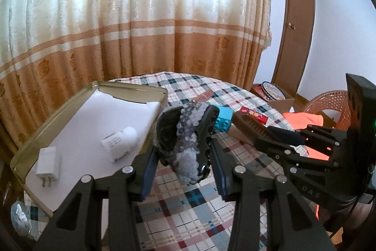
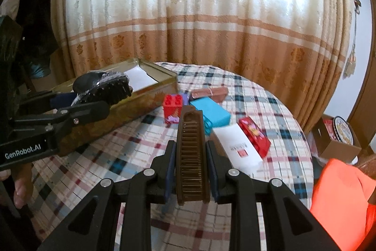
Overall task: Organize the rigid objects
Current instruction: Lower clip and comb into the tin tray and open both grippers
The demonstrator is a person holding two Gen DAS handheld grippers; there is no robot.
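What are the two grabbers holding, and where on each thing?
The left gripper pinches a black hair clip across its middle. The right gripper squeezes a brown comb near its lower end.

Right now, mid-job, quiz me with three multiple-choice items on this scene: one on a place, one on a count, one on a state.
1. Where does the white charger plug lie?
A. inside the gold tin
B. on the checked cloth
C. on the wicker chair

2. How many things lie inside the gold tin?
A. none
B. two
C. five

3. What is the right tool doing?
A. open over the red block
B. shut on the brown comb
C. shut on the blue block

Answers:
1 A: the plug rests on the tin's white lining near its closest corner.
2 B: only the plug and the small white bottle lie inside.
3 B: both pads press the sides of the brown comb, while the left tool holds the black hair clip beside the tin.
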